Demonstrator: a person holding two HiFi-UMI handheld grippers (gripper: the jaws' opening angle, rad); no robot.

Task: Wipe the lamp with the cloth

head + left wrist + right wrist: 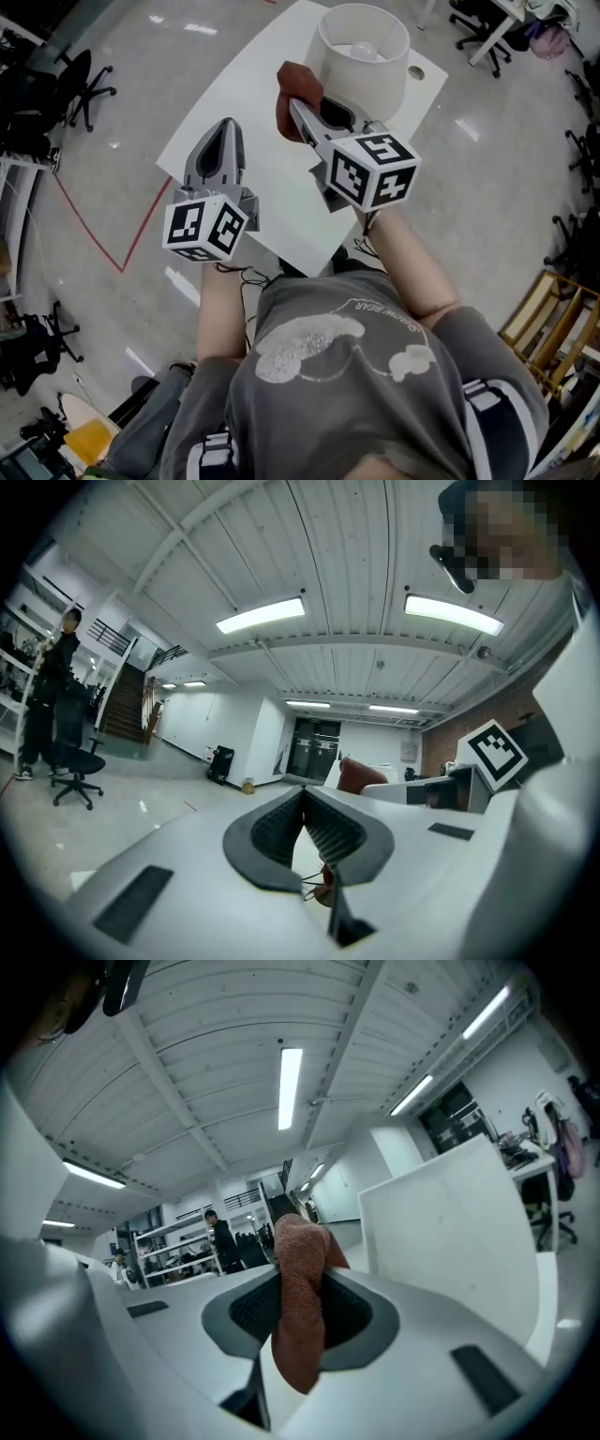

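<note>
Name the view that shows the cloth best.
Right gripper view: the cloth hangs close up, clamped in the right gripper. Head view shows a bunch beside the lamp; left gripper view, a small far patch.

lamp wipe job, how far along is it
Done: the cloth is picked up, pinched in the right hand-held gripper. In hand: it is held up beside the lamp shade; contact is unclear. Left: the wiping itself. The left hand-held gripper is shut and empty.

Left gripper (227, 131): jaws pressed together, nothing between them, pointing forward.
Right gripper (302, 108): jaws clamped on cloth (292, 84), apparently held further forward.
</note>
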